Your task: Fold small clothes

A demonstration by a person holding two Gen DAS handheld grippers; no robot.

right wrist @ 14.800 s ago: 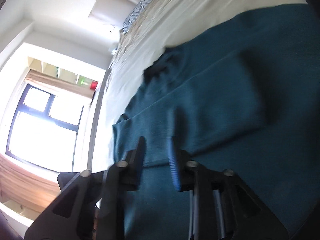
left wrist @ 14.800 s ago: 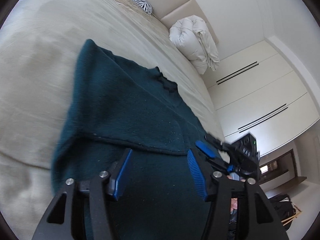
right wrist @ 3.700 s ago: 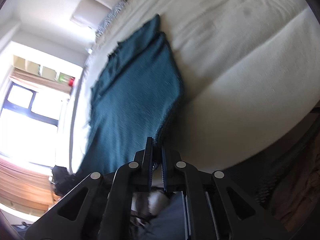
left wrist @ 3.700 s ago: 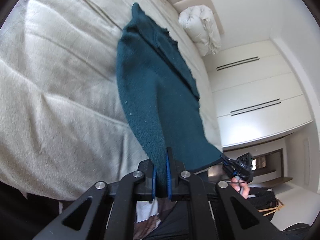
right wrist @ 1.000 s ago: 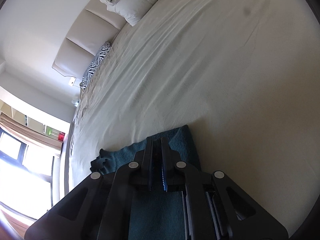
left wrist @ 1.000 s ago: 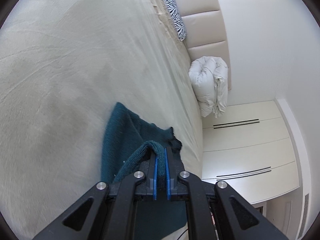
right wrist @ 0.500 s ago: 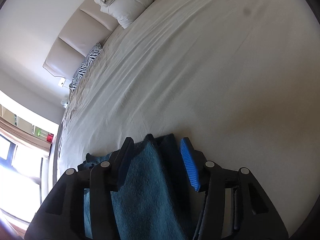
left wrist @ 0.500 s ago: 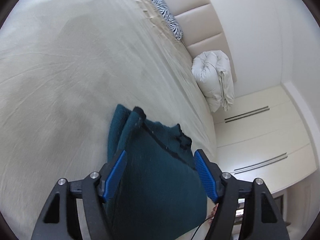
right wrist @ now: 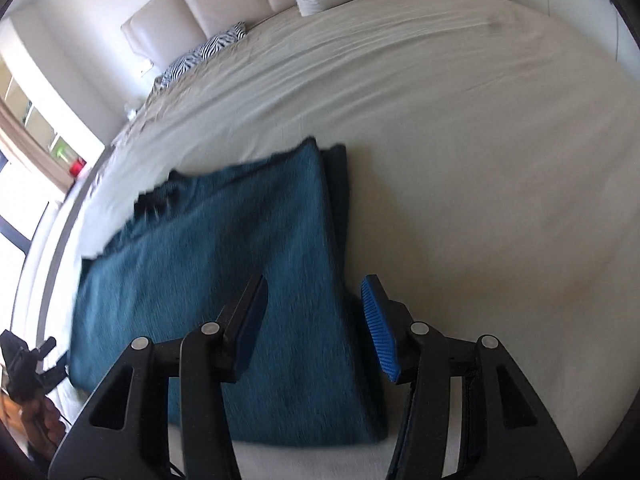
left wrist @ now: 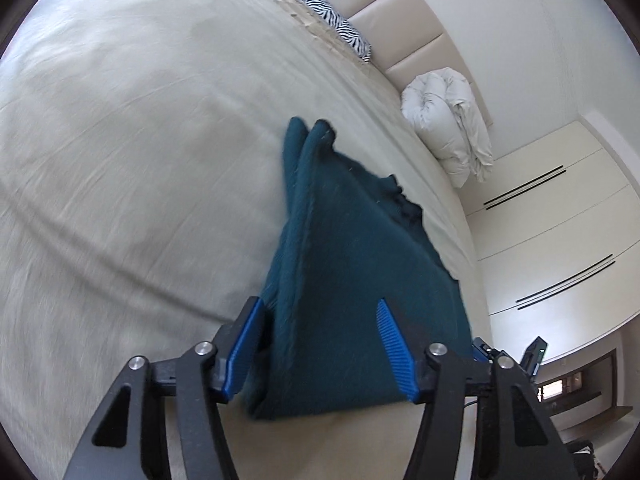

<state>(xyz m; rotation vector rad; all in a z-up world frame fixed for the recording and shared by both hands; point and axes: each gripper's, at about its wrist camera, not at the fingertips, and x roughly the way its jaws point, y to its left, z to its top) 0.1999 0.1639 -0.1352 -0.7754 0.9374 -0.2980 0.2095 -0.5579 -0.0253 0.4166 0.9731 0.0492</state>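
A dark teal knit sweater [left wrist: 360,264] lies folded in half on the beige bed [left wrist: 140,140], its collar at the far end. My left gripper [left wrist: 319,306] hovers over the sweater's near left corner; its jaws are closing, with cloth showing between the blue pads but untouched. In the right wrist view the sweater [right wrist: 224,260] is a flat rectangle on the bed [right wrist: 480,160]. My right gripper [right wrist: 315,282] is open above the sweater's right folded edge, its pads clear of the cloth.
A zebra-print pillow [left wrist: 340,28] and a rolled white duvet [left wrist: 448,120] rest by the padded headboard. White wardrobe doors [left wrist: 560,240] stand past the bed's right side. A bright window [right wrist: 24,160] is on the left in the right wrist view.
Both grippers, shut on the sweater's hem a second ago, have let go and drawn back toward me. The sweater now lies folded over itself on the bed.
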